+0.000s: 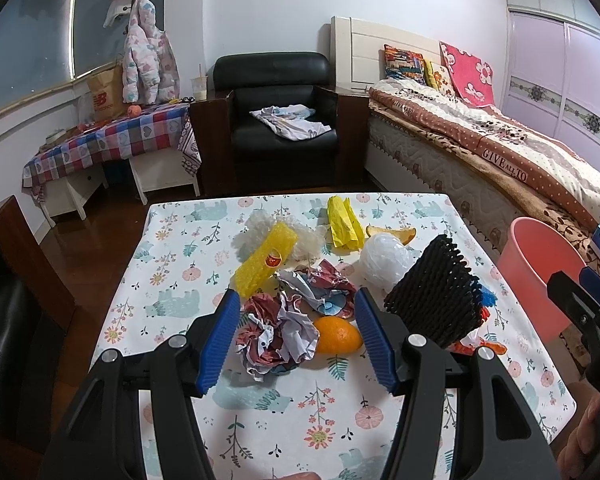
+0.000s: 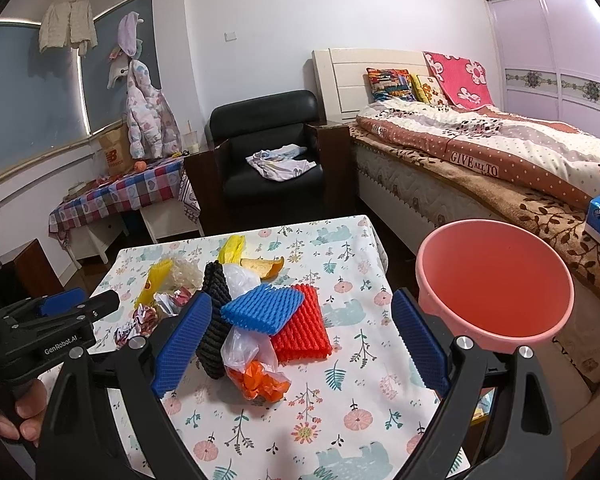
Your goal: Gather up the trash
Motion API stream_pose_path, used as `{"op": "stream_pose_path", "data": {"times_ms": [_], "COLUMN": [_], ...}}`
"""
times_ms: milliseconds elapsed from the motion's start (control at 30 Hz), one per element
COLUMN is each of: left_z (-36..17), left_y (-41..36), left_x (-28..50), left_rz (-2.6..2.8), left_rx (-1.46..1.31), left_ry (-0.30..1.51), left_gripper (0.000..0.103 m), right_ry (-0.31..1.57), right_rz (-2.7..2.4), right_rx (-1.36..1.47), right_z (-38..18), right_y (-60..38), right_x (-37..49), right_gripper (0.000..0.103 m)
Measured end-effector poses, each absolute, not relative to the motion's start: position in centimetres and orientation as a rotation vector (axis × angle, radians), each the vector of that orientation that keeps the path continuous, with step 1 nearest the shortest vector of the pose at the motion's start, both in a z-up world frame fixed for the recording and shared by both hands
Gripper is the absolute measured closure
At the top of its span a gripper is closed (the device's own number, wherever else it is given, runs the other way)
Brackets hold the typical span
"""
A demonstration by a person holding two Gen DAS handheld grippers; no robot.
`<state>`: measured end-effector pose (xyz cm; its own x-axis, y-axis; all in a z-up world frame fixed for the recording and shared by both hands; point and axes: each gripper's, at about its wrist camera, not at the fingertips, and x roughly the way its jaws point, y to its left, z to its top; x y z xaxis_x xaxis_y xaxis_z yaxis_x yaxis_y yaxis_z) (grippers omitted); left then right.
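Trash lies piled on a floral-cloth table [image 1: 260, 420]. My left gripper [image 1: 296, 340] is open above crumpled paper [image 1: 276, 340] and an orange peel [image 1: 338, 336], with a second paper ball [image 1: 320, 288] beyond. A yellow foam strip [image 1: 264, 260], a yellow bag [image 1: 342, 220], a white bag [image 1: 384, 260] and a black foam net [image 1: 432, 300] lie around. My right gripper [image 2: 300, 344] is open over a blue foam net [image 2: 262, 308], a red foam net [image 2: 302, 328] and a clear bag of orange scraps [image 2: 256, 376]. A pink bucket [image 2: 496, 280] stands to the right of the table.
A bed [image 2: 500, 160] lies right of the table behind the bucket. A black armchair [image 1: 280, 120] and a checked-cloth side table [image 1: 112, 140] stand beyond the table's far edge. A dark wooden cabinet [image 1: 20, 252] is at the left.
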<state>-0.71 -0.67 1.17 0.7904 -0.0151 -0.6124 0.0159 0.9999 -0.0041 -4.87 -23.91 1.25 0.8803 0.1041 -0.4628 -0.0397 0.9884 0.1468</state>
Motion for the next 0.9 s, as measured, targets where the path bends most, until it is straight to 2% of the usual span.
{"op": "stream_pose_path", "data": {"times_ms": [833, 900], "left_z": [-3.6, -4.0], "left_y": [2.9, 2.7], "left_x": [-1.1, -1.2], "left_rz": [-0.119, -0.132], "left_rx": [-0.035, -0.019], "left_ry": [0.686, 0.682], "left_gripper": [0.044, 0.047], "right_ry": [0.536, 0.541], "right_rz": [0.141, 0.145], "right_rx": [0.132, 0.132], "right_z": [0.2, 0.0], "right_y": [-23.4, -23.3], "right_x": [-3.9, -3.8], "right_gripper": [0.011, 0.011]}}
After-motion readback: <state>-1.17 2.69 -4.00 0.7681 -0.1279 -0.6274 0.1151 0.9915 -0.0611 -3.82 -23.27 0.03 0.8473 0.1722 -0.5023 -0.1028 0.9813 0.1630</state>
